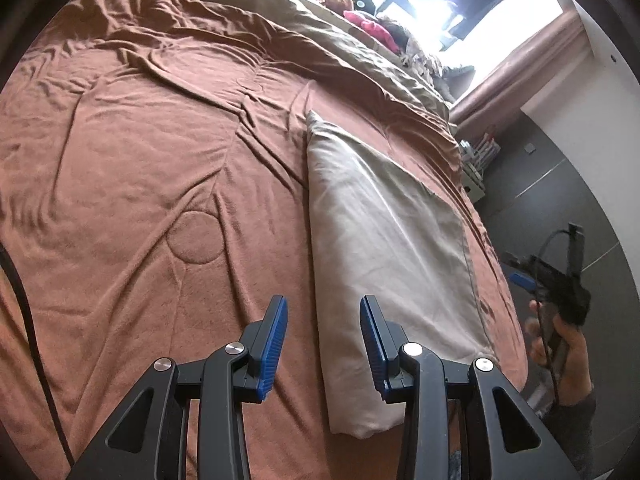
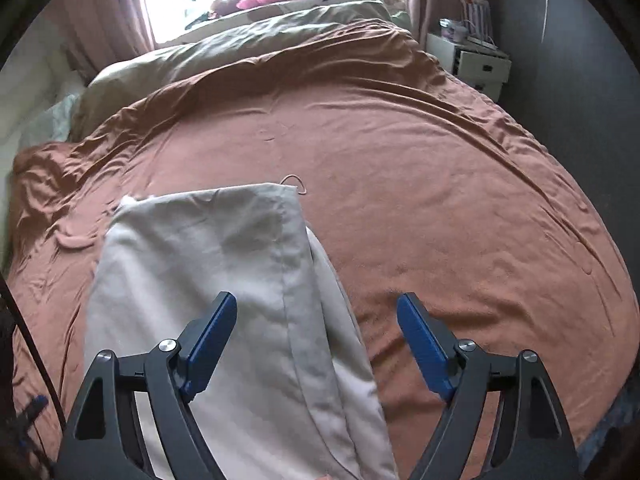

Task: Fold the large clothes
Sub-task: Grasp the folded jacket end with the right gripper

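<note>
On the brown blanket [image 2: 440, 200] lies our folded beige cloth [image 2: 224, 280]; our left gripper [image 1: 323, 344] and right gripper [image 2: 316, 344] gape, holding nothing.

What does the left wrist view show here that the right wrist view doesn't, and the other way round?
Only the left wrist view: the left gripper, jaws apart and empty, and the hand holding the right gripper at the bed's edge. Only the right wrist view: the right gripper head-on, jaws wide with nothing pressed between them, and a white bedside drawer unit. Both: the folded beige cloth lying on the brown bedspread.
</note>
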Tool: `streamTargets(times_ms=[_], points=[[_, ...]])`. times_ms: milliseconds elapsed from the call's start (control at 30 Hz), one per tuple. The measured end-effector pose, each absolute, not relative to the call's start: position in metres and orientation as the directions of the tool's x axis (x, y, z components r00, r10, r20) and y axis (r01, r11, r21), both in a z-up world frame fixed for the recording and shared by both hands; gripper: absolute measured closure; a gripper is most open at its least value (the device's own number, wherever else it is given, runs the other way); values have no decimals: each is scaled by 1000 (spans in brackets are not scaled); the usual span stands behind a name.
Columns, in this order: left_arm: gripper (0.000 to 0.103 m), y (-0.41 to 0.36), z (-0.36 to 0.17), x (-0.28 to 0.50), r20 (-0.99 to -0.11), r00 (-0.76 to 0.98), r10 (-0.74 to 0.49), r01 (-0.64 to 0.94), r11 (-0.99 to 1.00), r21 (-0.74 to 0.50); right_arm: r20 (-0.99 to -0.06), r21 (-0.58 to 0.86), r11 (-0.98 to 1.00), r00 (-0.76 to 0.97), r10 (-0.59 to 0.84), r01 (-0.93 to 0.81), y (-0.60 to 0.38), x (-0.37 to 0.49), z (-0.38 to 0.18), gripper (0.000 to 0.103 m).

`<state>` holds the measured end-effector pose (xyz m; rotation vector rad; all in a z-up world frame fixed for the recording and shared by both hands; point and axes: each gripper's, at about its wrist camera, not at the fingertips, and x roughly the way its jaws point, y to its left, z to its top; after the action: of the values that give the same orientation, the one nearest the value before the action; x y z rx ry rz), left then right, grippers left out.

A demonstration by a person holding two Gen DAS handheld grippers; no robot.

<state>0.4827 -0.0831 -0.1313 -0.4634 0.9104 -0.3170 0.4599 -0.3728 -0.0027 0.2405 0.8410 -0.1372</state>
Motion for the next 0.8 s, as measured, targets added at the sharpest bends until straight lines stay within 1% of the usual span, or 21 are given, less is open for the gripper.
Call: streamTargets(times_ms=[133,300,367,467,667,733,800], points=[[64,-94,-135,496,-705,544,-455,88,866,-492,-776,174,974,629,46,143,-385,446,-13,22],[64,-111,-148,518,-744,484,-461,103,874,-475,-807,157,983,586,74,91,-388,442,-31,22],[63,-116,-153,527,-757,463,-460,105,877,-469,-817,193,977,566,107,94,-404,459,-31,22],[61,-122,-160,544,-776,428,-464,105,878,-467,-816,297,949,545,193,108,-424,476,-48,22],[58,-129,-170,573,-797,395,-457,108,884,-454,-764,456,885,551,337,90,-461,505,-67,22],[58,-132,-173,583,-803,385,-455,109,886,-451,-747,467,882,561,357,61,-465,514,-67,22],[58,-137,-175,593,-805,378,-456,116,886,-448,-753,445,895,559,347,43,-466,527,-65,22]])
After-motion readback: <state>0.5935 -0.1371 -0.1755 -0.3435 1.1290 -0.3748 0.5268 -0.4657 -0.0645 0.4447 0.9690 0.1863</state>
